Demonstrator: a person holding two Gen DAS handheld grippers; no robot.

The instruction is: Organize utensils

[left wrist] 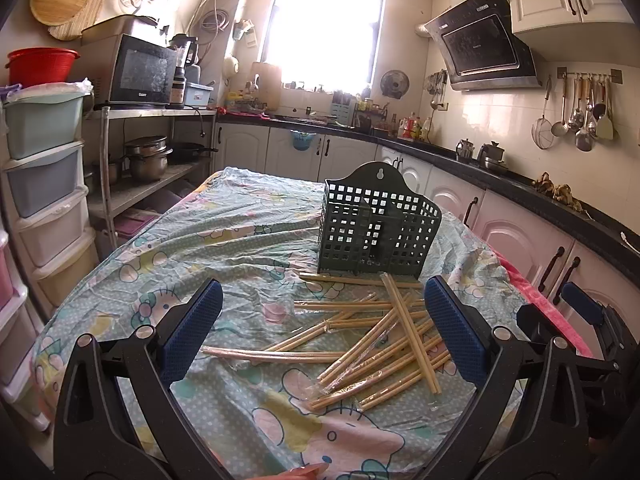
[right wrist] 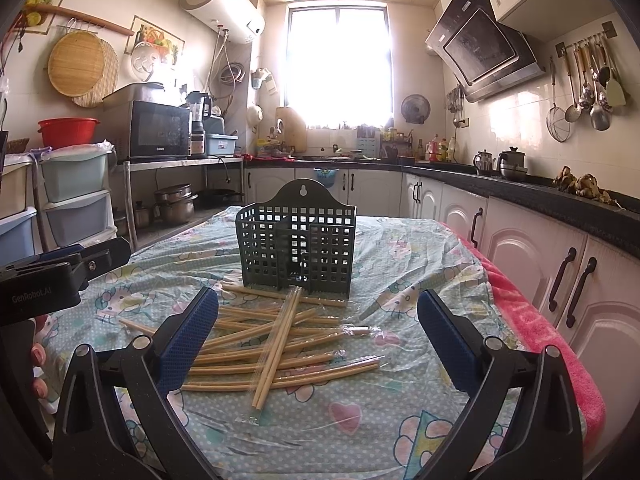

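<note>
**One green caddy, one loose heap of wrapped chopsticks, two gaping tongs**

On the table, over a cartoon-print tablecloth [right wrist: 400,264]: one dark green lattice utensil caddy [right wrist: 298,242], upright, with a hanging hole in its arched back panel and inner dividers. Nothing visible inside its compartments.

Just in front of the caddy, touching its base at the far end: a criss-crossed pile of bamboo chopsticks [right wrist: 276,340], most sealed in clear plastic sleeves as pairs. Roughly a dozen sleeved pairs; exact count not readable because of overlap. One pair across the top of the heap, running toward the caddy, its far tip at the caddy's foot. A few strays fanned out to the left of the pile in the left wrist view.

Left gripper [left wrist: 323,332]: released, blue pads wide apart, nothing between them, poised above the near edge of the pile [left wrist: 372,340] with the caddy [left wrist: 376,228] beyond. Fingertips of a hand [left wrist: 304,472] at the bottom edge.

Right gripper [right wrist: 318,338]: likewise spread wide, empty, framing the pile from above.

Along the table's right edge: one pink towel [right wrist: 532,320]. Beside the table: one black countertop [right wrist: 560,196] on white cabinets.
</note>
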